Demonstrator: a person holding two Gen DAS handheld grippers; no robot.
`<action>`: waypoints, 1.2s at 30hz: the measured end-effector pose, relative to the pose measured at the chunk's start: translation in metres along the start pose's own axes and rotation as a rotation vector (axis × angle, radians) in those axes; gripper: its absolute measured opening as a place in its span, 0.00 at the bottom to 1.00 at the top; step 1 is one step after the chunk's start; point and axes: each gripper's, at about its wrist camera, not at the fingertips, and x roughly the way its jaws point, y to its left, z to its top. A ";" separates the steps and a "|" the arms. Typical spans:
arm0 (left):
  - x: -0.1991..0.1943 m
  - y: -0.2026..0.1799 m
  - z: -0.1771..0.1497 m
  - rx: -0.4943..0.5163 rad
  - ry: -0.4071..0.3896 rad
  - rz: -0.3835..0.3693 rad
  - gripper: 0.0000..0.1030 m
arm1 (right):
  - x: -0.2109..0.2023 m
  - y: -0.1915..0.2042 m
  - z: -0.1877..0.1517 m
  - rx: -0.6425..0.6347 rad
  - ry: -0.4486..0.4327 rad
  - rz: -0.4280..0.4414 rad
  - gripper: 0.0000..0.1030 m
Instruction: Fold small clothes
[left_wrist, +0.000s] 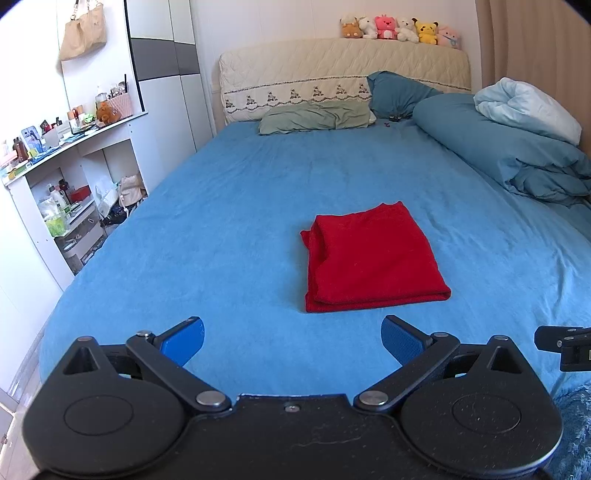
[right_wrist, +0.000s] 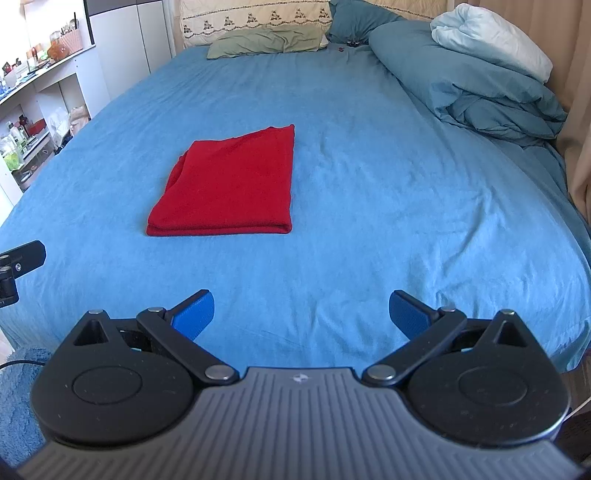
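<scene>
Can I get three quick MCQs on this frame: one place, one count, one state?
1. Where does the red cloth lie?
A. On the blue bed sheet
B. On the headboard
C. On the shelf

2. How many plush toys line the headboard top?
A. Two
B. Six
C. Ten

3. How do the two grippers stand?
A. Both shut on the cloth
B. One open, one shut
C. Both open, holding nothing

Key: 1 A, the cloth rests folded mid-bed. 2 B, six sit in a row. 3 C, left gripper and right gripper show spread fingers short of the cloth.
</scene>
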 end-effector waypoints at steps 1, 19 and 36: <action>0.000 0.000 0.001 0.000 -0.001 0.000 1.00 | 0.000 0.000 0.000 0.000 0.000 0.000 1.00; -0.002 0.005 0.003 -0.003 -0.002 0.001 1.00 | 0.001 -0.001 -0.001 -0.001 0.000 -0.006 1.00; -0.003 0.001 0.003 -0.009 -0.015 0.012 1.00 | 0.000 0.005 -0.002 0.001 0.002 -0.002 1.00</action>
